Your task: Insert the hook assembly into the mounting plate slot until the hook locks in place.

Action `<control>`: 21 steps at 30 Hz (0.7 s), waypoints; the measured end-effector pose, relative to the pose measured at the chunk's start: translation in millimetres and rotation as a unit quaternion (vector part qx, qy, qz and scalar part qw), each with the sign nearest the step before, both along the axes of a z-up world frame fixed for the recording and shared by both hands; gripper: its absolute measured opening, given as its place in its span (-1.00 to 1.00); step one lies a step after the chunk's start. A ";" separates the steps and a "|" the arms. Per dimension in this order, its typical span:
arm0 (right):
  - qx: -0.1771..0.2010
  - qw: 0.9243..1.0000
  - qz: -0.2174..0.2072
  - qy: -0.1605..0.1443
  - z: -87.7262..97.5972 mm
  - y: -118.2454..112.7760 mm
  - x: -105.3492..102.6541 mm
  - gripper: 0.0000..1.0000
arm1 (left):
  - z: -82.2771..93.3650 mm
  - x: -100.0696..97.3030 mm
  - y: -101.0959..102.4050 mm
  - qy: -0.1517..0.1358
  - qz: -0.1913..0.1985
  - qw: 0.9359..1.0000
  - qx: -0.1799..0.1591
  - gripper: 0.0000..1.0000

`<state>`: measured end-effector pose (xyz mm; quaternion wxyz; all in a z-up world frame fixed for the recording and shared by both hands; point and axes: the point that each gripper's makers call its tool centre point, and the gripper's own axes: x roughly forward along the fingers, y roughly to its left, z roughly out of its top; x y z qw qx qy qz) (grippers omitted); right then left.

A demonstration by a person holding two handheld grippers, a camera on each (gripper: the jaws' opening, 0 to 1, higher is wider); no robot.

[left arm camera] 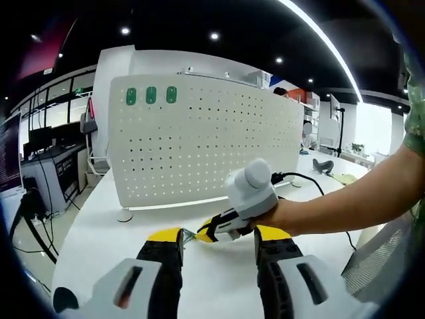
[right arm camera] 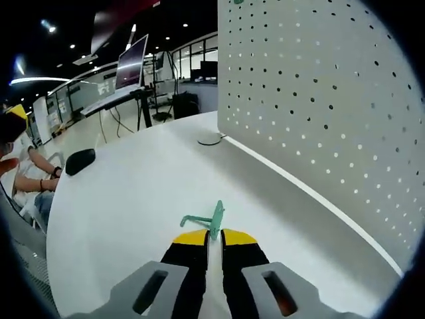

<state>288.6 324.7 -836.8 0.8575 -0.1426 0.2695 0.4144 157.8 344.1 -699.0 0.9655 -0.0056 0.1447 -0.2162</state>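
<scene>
R gripper (right arm camera: pixel 214 236): jaws closed down w/ only a thin slit between the yellow-tipped black pads, pinching a small green hook (right arm camera: pixel 208 220). Hook is thin, plastic-looking, w/ a flat upright tab in the pads and a bent arm sticking out to the view's left, ending in a short downturn. Jaw bodies are matte black w/ pale grey housings behind. Hook sits just above the white table (right arm camera: pixel 133 199), in front of the pegboard (right arm camera: pixel 319 100) and apart from it.

In the left gripper view the same R gripper (left arm camera: pixel 194 235) comes in from the right, held in a person's hand (left arm camera: pixel 282 216) wrapped round its white, rounded grip; forearm is bare, running off to the right edge, w/ a green patterned sleeve at top right. Its yellow/black jaw tips point toward the L gripper's left jaw, close to it, w/ sth small and greenish at the tips, too small to make out.

L gripper (left arm camera: pixel 220 242): jaws wide apart, nothing between them, same yellow pads, black fingers, grey housings. Hovers low over the table, facing the pegboard.

Pegboard: white sheet, upright, rounded corners, regular grid of small round holes, standing on the table on small feet. Three green oval pieces (left arm camera: pixel 151 96) sit in a row at its upper left corner. Black cable (left arm camera: pixel 302 177) runs on the table right of the pegboard. Table surface smooth, glossy white, curved edge.
</scene>
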 end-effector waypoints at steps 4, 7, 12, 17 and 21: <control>-0.002 1.000 -0.001 -0.003 0.6 -1.0 1.4 -0.92 | -0.4 -0.4 0.2 0.001 0.000 1.000 0.000 -0.12; 0.000 1.000 -0.002 -0.003 1.3 -0.8 2.6 -0.92 | -0.5 -0.2 0.6 0.001 0.001 1.000 0.001 -0.13; -0.005 1.000 0.000 -0.008 0.3 -1.5 5.3 -0.92 | -0.6 0.3 0.9 0.002 0.002 1.000 0.000 -0.13; -0.009 1.000 0.002 -0.012 0.1 -2.1 8.0 -0.97 | -1.5 0.9 1.7 0.003 0.003 1.000 -0.001 -0.14; -0.009 1.000 0.001 -0.009 -1.0 -2.2 9.5 -0.98 | -1.8 1.3 1.7 0.004 0.003 1.000 -0.002 -0.14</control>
